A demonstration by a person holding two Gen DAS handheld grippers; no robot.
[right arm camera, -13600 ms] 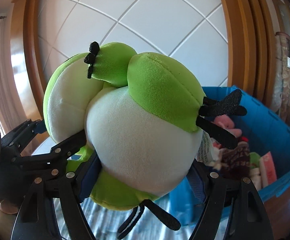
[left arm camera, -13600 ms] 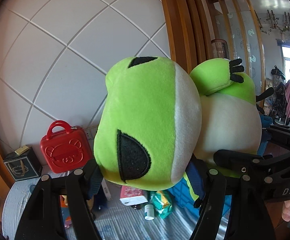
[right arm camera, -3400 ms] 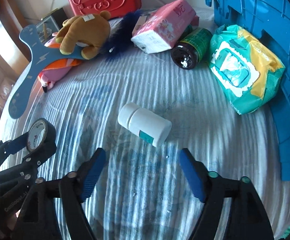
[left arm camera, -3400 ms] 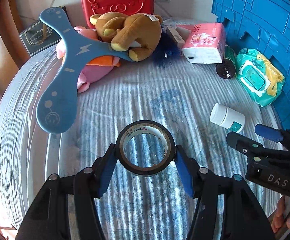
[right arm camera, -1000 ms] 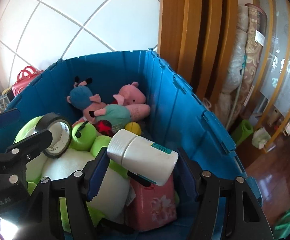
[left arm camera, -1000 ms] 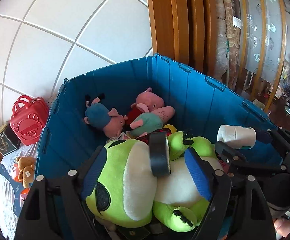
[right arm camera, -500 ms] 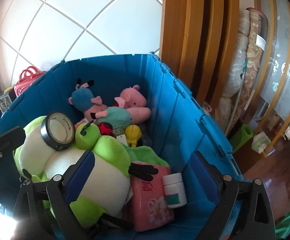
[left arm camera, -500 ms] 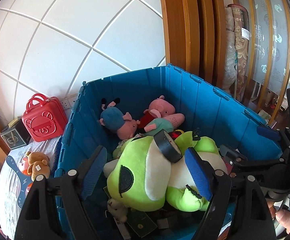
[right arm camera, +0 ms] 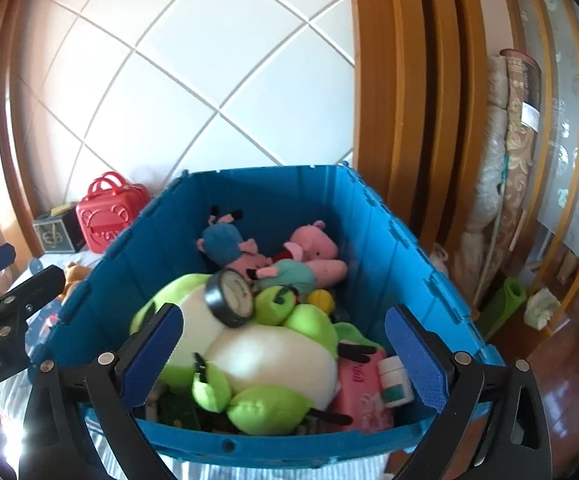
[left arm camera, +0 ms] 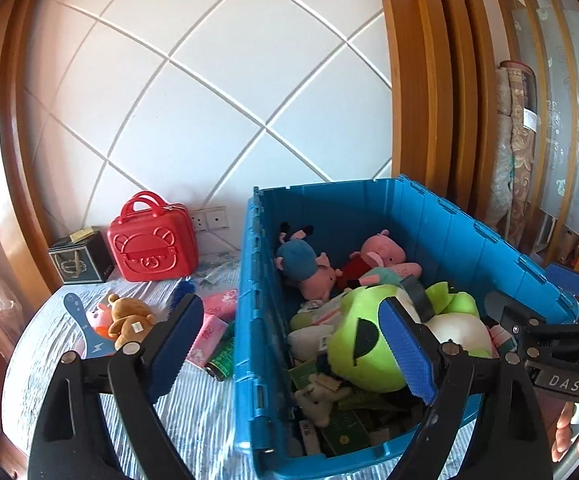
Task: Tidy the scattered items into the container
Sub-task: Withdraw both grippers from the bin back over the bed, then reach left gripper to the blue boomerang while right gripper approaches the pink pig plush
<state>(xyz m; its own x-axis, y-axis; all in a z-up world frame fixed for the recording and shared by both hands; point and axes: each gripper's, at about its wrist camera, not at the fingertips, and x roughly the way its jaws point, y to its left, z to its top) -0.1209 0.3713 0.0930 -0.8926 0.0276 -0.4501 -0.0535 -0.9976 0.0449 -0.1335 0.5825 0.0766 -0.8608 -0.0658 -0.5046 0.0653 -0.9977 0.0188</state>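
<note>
I'm hovering both grippers, left gripper (left arm camera: 289,344) and right gripper (right arm camera: 285,356), spread and empty, over the blue plastic crate (right arm camera: 389,240); black tape roll (right arm camera: 231,298) is resting on the green plush frog (right arm camera: 265,356).

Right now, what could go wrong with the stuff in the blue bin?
The tape sits loose, tilted on the frog, so it may roll off into gaps. The bin looks heaped, so the bear or red case might not fit. Both tongs are open and empty.
</note>
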